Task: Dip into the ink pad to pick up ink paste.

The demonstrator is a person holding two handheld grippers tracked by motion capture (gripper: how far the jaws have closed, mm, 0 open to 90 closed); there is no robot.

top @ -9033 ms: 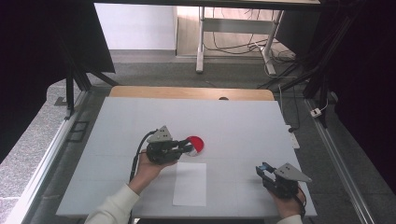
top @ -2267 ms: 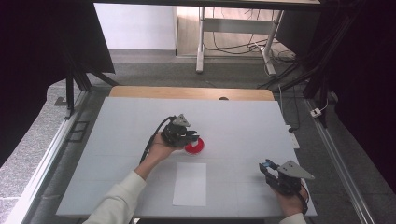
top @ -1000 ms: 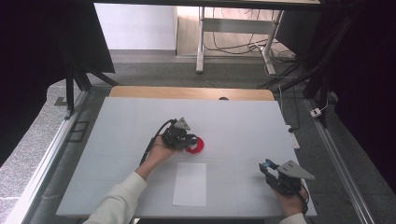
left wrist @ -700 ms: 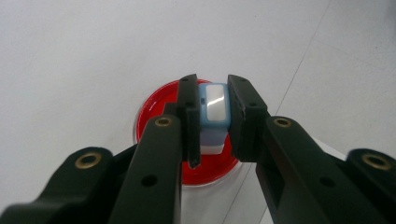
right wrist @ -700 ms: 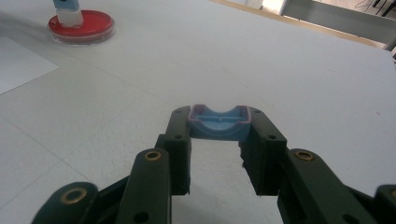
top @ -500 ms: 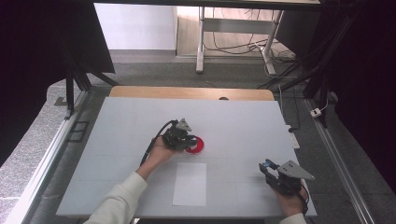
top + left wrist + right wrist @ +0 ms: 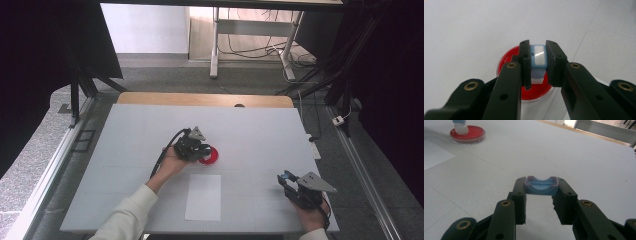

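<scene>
A round red dish lies near the middle of the white table. My left gripper is at the dish's left rim, shut on a small light-blue and white block; the block's white lower end stands on the red dish. At the table's front right, my right gripper is shut on a blue curved cap with a pinkish rim, held above the table. In the right gripper view the red dish and the white end of the block show far off at the top left.
A white paper sheet lies just in front of the dish, its corner at the left of the right gripper view. A wooden strip borders the table's far edge. Metal frame rails run along both sides.
None across the last second. Since nine seconds ago, the left hand and the dish sit a little farther from the person.
</scene>
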